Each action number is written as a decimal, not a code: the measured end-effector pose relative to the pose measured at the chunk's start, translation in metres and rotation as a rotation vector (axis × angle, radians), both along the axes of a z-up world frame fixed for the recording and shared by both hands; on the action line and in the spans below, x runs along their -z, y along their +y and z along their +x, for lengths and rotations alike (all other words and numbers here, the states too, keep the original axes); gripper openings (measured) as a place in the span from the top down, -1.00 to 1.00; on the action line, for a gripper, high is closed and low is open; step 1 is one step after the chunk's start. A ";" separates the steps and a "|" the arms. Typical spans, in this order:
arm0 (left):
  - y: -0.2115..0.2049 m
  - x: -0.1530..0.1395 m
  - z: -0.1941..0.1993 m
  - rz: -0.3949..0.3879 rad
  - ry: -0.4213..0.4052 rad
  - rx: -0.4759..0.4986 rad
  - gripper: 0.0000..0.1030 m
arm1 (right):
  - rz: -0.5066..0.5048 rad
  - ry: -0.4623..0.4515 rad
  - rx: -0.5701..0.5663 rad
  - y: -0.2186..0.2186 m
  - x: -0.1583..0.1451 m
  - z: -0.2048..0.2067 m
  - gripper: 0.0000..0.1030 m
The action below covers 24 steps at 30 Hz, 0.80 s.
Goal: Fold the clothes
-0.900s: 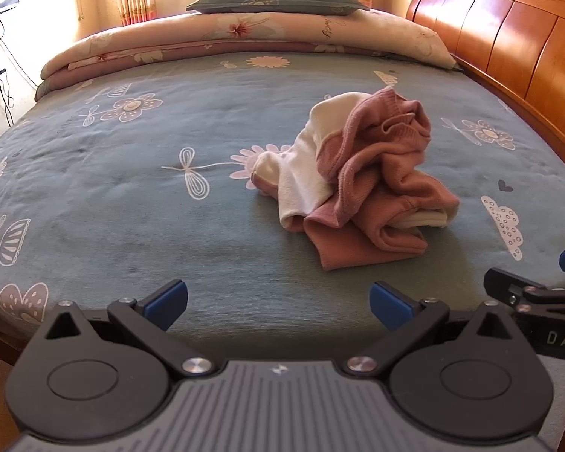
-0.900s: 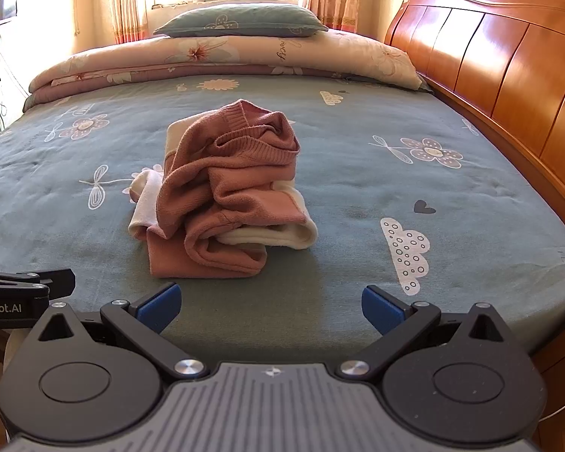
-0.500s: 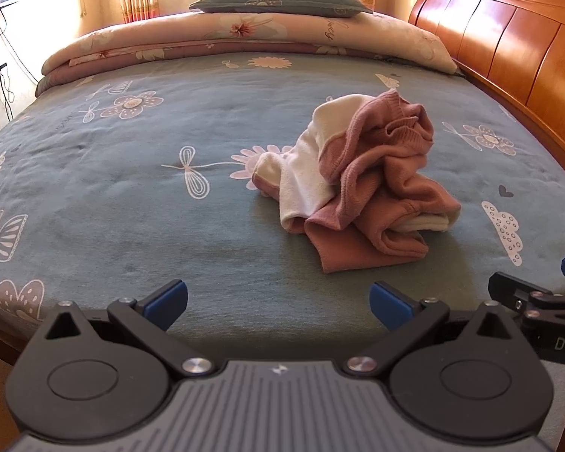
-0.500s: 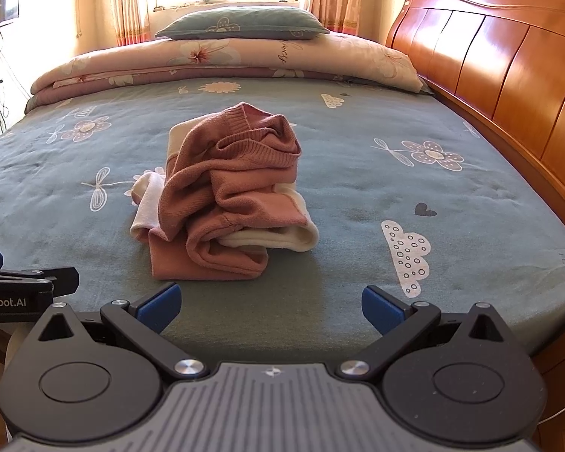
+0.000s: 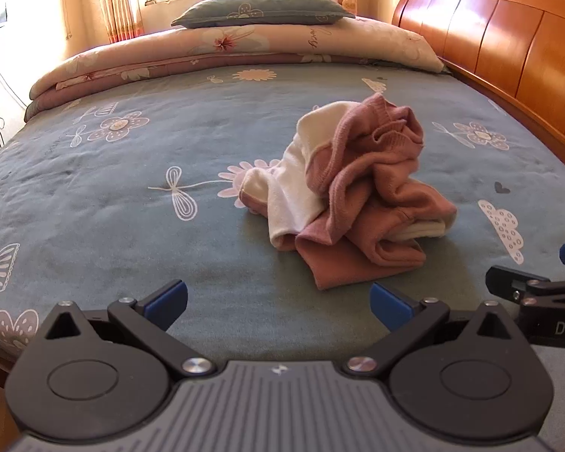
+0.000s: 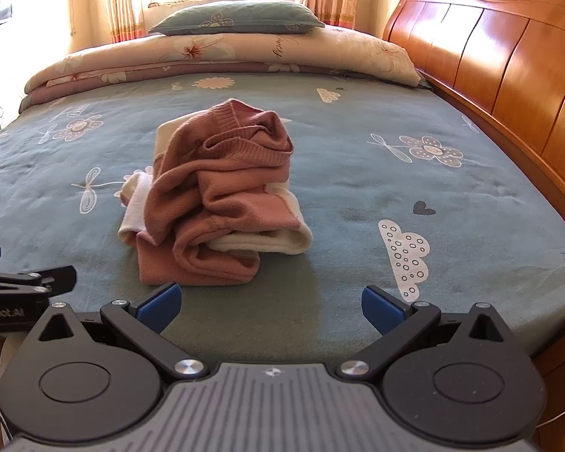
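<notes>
A crumpled pink and white garment (image 5: 358, 192) (image 6: 222, 203) lies in a heap on the blue-grey bed cover (image 5: 132, 188) (image 6: 358, 173). My left gripper (image 5: 278, 299) is open near the bed's front edge, short of the heap and a little to its left, with nothing between its blue pads. My right gripper (image 6: 269, 301) is open too, just in front of the heap's near right corner and apart from it. Each gripper shows at the edge of the other's view: the right one (image 5: 535, 290), the left one (image 6: 26, 282).
A folded floral quilt (image 5: 226, 52) with a blue pillow (image 5: 263, 9) on it lies across the far end of the bed. The wooden headboard (image 6: 508, 67) runs along the right side. Curtains and a window stand behind.
Both grippers have drifted slightly forward toward the garment, which looks a bit larger now. The garment has not moved and both grippers remain open.
</notes>
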<state>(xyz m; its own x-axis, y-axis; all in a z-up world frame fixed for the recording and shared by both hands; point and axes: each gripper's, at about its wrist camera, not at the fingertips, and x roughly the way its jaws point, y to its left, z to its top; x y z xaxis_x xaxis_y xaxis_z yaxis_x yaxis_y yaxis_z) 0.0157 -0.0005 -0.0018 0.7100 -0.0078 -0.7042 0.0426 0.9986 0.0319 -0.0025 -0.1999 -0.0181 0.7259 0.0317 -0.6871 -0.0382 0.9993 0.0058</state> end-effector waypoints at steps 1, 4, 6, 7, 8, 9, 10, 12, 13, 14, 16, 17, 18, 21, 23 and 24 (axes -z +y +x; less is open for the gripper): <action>0.001 0.000 0.002 -0.003 -0.002 -0.003 -0.99 | 0.005 0.007 0.007 -0.002 0.001 0.003 -1.00; 0.003 0.000 0.006 -0.005 -0.007 -0.007 -0.99 | 0.020 0.023 0.024 -0.009 0.005 0.009 -1.00; 0.001 0.001 0.008 -0.003 -0.003 -0.006 -0.99 | 0.023 0.029 0.034 -0.012 0.006 0.012 -1.00; 0.001 0.001 0.009 -0.002 -0.001 -0.005 -0.99 | 0.023 0.030 0.037 -0.013 0.007 0.013 -1.00; 0.000 0.001 0.010 0.000 0.001 -0.005 -0.99 | 0.024 0.031 0.040 -0.015 0.007 0.015 -1.00; -0.001 0.001 0.011 0.001 0.002 -0.004 -0.99 | 0.026 0.031 0.044 -0.016 0.007 0.016 -1.00; -0.001 0.001 0.011 0.002 0.004 -0.003 -0.99 | 0.027 0.028 0.047 -0.017 0.007 0.016 -1.00; -0.003 0.001 0.013 0.005 0.008 -0.002 -0.99 | 0.034 0.026 0.049 -0.018 0.007 0.017 -1.00; -0.003 0.002 0.014 0.006 0.010 -0.001 -0.99 | 0.040 0.024 0.050 -0.020 0.007 0.016 -1.00; -0.004 0.002 0.015 0.007 0.012 -0.001 -0.99 | 0.045 0.023 0.049 -0.021 0.007 0.015 -1.00; -0.006 0.001 0.015 0.010 0.010 -0.002 -0.99 | 0.054 0.020 0.047 -0.022 0.007 0.014 -1.00; -0.007 0.001 0.014 0.012 0.006 -0.003 -0.99 | 0.060 0.016 0.048 -0.024 0.006 0.014 -1.00; -0.008 0.000 0.013 0.015 -0.001 0.002 -0.99 | 0.067 0.012 0.048 -0.025 0.006 0.014 -1.00; -0.012 -0.003 0.012 0.028 -0.023 0.019 -0.99 | 0.084 0.008 0.043 -0.027 0.006 0.014 -1.00; -0.013 -0.004 0.013 0.027 -0.030 0.023 -0.99 | 0.085 0.007 0.043 -0.028 0.008 0.015 -1.00; -0.013 -0.004 0.014 0.023 -0.030 0.023 -0.99 | 0.085 0.009 0.042 -0.028 0.009 0.016 -1.00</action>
<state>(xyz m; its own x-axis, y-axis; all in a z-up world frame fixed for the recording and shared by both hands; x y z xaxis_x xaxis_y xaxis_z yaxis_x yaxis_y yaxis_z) 0.0296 -0.0134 0.0022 0.7309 -0.0079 -0.6824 0.0638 0.9964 0.0567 0.0130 -0.2276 -0.0271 0.7217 0.0595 -0.6897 0.0044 0.9959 0.0904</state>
